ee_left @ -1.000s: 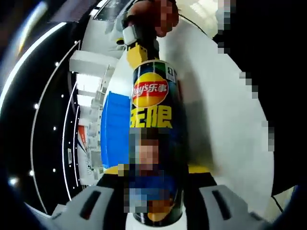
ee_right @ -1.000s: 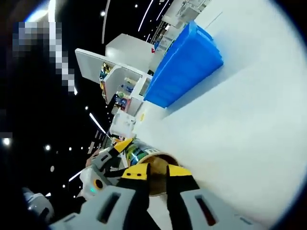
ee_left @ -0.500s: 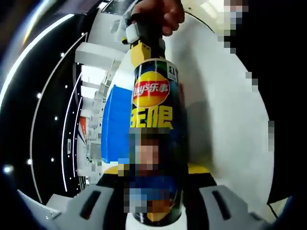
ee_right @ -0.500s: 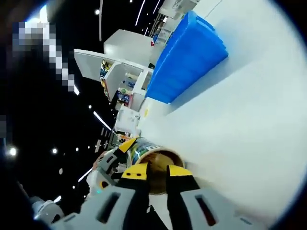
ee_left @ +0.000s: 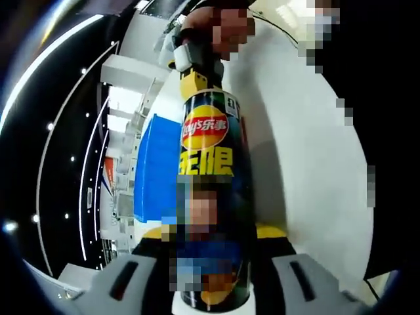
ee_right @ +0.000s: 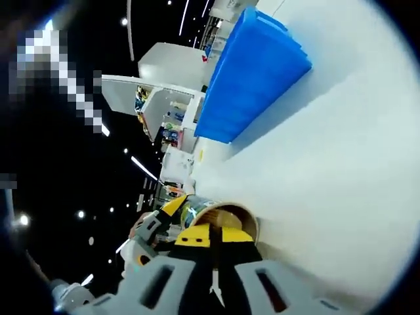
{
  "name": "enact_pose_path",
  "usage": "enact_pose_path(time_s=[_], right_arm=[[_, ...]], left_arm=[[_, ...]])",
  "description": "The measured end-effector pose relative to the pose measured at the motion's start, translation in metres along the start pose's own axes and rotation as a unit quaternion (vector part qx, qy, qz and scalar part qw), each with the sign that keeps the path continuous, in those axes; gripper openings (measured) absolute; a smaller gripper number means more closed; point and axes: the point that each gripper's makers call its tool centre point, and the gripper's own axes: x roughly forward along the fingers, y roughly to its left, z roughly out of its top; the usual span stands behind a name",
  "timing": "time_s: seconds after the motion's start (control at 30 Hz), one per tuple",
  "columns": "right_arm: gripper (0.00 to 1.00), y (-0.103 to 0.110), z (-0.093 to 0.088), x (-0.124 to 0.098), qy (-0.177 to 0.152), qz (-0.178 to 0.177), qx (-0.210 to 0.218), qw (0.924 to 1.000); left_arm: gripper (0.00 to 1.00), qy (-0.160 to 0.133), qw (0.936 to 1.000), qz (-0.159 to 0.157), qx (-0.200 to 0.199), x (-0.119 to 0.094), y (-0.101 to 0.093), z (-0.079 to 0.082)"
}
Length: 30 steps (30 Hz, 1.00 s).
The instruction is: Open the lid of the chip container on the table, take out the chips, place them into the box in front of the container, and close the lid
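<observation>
The left gripper [ee_left: 210,252] clamps the one chip container [ee_left: 211,197] round its body, off the white table [ee_right: 328,184]. The right gripper [ee_right: 210,236] sits at its open mouth, jaws pressed nearly together; what they pinch, I cannot tell. Squeeze hard and chips could crack. One blue box [ee_right: 252,75] waits at the far side.

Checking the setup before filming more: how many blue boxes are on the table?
1. The blue box sits on the white table, beyond the open chip container; in the left gripper view it lies left of the container. Others may be out of view.
</observation>
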Motion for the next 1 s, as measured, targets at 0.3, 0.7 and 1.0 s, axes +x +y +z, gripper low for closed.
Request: enact_pose_path(time_s=[0.3,0.7,1.0], right_arm=[[0.00,-0.001,0.009,-0.007,-0.044,-0.006,-0.017,0.9989],[0.00,-0.001,0.009,-0.013,-0.050,-0.012,-0.035,0.9980],[0.00,-0.007,0.025,-0.029,-0.092,-0.023,-0.044,0.9945]], left_arm=[[0.44,-0.002,0.9998,-0.007,-0.019,0.001,0.001,-0.001],[0.44,-0.014,0.9997,-0.009,-0.020,0.002,0.001,-0.001],[0.44,-0.019,0.9990,-0.017,-0.037,0.001,0.001,0.000]])
